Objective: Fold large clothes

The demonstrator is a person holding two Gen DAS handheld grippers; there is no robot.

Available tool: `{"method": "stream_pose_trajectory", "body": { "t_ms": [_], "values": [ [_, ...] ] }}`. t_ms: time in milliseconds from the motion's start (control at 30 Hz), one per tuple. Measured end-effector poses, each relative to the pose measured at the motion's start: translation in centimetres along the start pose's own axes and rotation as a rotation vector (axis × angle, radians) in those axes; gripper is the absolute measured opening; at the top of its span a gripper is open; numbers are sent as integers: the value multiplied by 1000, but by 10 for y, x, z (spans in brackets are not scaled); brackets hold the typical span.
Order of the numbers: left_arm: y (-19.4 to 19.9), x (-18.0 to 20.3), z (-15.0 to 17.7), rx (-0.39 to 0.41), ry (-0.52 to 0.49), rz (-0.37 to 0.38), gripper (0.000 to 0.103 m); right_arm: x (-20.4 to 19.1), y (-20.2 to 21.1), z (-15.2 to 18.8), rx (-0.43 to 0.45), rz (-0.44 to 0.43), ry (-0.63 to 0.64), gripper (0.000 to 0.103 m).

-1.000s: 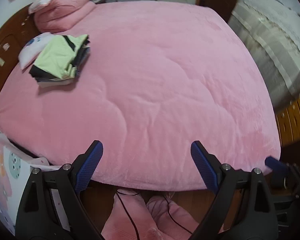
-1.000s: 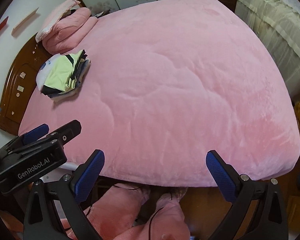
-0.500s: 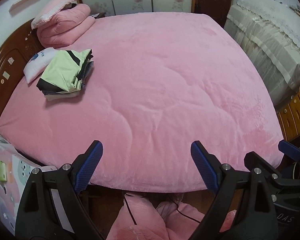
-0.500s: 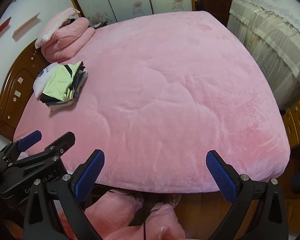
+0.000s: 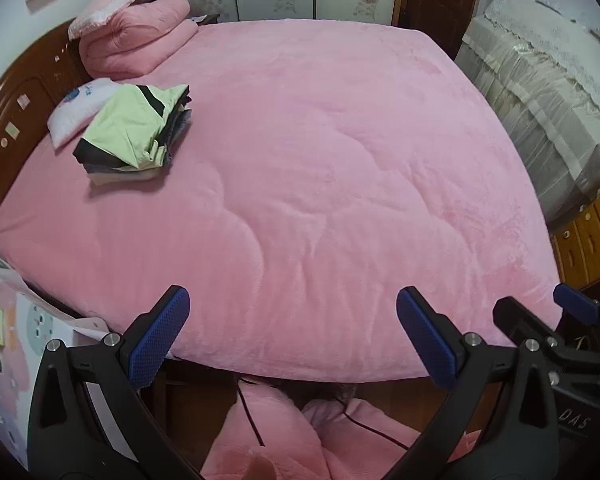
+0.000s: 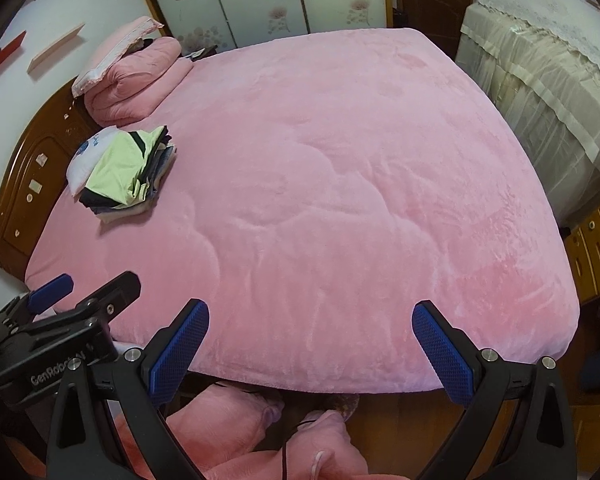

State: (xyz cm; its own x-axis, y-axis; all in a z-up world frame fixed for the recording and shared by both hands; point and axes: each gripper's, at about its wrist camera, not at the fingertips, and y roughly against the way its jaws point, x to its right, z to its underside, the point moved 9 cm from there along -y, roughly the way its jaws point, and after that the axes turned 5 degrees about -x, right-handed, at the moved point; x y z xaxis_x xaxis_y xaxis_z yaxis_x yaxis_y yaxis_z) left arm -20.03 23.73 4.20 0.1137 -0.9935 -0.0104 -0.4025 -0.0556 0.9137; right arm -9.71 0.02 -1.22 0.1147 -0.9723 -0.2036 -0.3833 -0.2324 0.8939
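Clothes (image 5: pixel 134 132) sit stacked beside a pillow (image 5: pixel 80 110); left jaws opening, right jaws wide, both empty.

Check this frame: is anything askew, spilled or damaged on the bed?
Nothing looks damaged or spilled. The folded clothes stack sits slightly fanned, its corner resting on the white pillow. The pink blanket lies smooth, with no garment spread out on it.
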Motion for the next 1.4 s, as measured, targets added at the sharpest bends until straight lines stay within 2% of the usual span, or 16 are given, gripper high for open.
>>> {"method": "stream_pose_trajectory", "body": {
  "t_ms": [200,900,1400],
  "values": [
    [0,-1,0,8,15,-10,102,10,-1,-7,-2,-7,9,103],
    [2,-7,-4,20,37,-13,102,-11,-6,-5,-4,2,22,103],
    [0,-4,-4,18,33,-13,102,-11,-6,-7,-9,4,14,103]
  ]
}}
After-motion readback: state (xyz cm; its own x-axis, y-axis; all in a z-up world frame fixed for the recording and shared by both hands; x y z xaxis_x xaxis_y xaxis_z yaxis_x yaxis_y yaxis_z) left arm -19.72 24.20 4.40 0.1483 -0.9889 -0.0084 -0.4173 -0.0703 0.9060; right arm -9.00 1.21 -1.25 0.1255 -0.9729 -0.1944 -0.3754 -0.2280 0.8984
